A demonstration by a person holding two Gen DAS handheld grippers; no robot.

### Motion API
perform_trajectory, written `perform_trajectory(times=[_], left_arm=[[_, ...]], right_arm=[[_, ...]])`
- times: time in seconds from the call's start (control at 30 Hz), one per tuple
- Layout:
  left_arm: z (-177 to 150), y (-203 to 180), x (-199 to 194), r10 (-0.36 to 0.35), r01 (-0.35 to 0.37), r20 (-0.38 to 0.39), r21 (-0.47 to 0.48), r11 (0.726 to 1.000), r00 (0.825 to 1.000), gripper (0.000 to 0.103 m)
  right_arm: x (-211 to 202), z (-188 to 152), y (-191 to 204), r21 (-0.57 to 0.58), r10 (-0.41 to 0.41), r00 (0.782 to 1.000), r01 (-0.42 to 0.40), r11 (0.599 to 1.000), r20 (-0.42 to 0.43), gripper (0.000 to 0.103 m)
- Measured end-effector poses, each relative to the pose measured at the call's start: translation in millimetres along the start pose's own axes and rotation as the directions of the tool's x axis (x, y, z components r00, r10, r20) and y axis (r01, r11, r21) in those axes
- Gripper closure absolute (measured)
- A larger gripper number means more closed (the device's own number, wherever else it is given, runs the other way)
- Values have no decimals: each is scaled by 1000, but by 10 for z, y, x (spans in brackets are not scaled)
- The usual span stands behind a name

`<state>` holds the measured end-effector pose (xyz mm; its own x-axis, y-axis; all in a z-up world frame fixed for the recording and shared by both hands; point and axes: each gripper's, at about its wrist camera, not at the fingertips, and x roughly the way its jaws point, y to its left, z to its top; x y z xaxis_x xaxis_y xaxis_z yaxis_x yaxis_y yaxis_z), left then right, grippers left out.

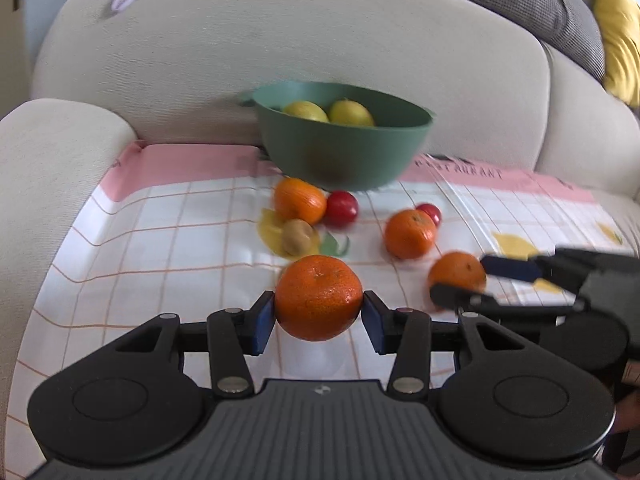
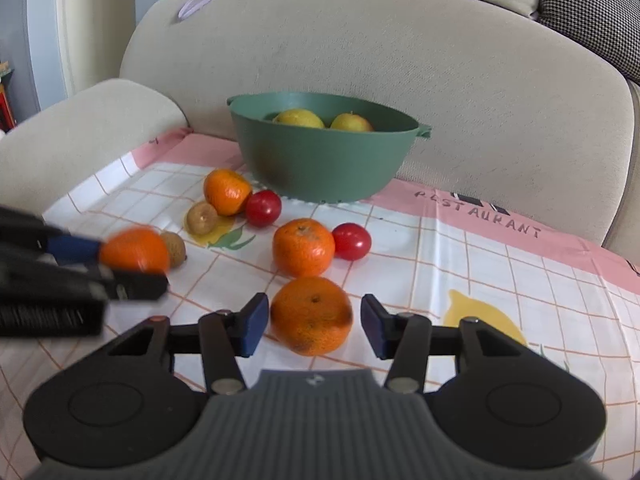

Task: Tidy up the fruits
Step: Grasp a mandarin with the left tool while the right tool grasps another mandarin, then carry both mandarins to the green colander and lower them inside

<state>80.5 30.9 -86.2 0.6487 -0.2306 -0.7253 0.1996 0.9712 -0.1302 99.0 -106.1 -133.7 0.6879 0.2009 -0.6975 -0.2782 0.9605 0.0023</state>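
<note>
On the checked cloth (image 2: 460,264) spread over the sofa seat (image 2: 132,112), the green bowl (image 2: 324,160) stands at the back edge, against the backrest, with two yellow lemons (image 2: 298,118) inside it. In front of the bowl loose fruit lies scattered: an orange (image 2: 226,191) touching a red tomato (image 2: 263,207) and a brown kiwi (image 2: 202,218), then nearer the front another orange (image 2: 303,246) beside a second tomato (image 2: 351,241).

The left gripper (image 1: 319,312) holds a mandarin (image 1: 319,298): its blue-padded fingers (image 1: 262,322) press against both sides of the fruit, which shows clear of the cloth in the left wrist view. In the right wrist view the same gripper (image 2: 132,270) and its fruit appear blurred toward the left edge of the cloth, with a second kiwi (image 2: 176,249) just behind them.

The right gripper (image 2: 314,322) has its fingers (image 2: 254,322) spread around a third orange (image 2: 311,315) resting on the cloth near the front edge; a gap shows between each pad and the peel, so it is not gripping. A printed lemon (image 2: 484,316) lies on the cloth just to its right.
</note>
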Motion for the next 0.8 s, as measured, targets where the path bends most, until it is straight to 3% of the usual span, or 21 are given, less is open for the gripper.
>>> perform_trajectory(times=[0.4, 0.8], left_arm=[[1, -1, 17, 12, -12, -8, 8, 1000, 1000, 50], [1, -40, -80, 57, -56, -19, 42, 998, 998, 50]], right_arm=[[76, -21, 10, 15, 1, 1000, -1, 1000, -24, 56], [-97, 12, 15, 3, 4, 1000, -4, 1000, 0, 58]])
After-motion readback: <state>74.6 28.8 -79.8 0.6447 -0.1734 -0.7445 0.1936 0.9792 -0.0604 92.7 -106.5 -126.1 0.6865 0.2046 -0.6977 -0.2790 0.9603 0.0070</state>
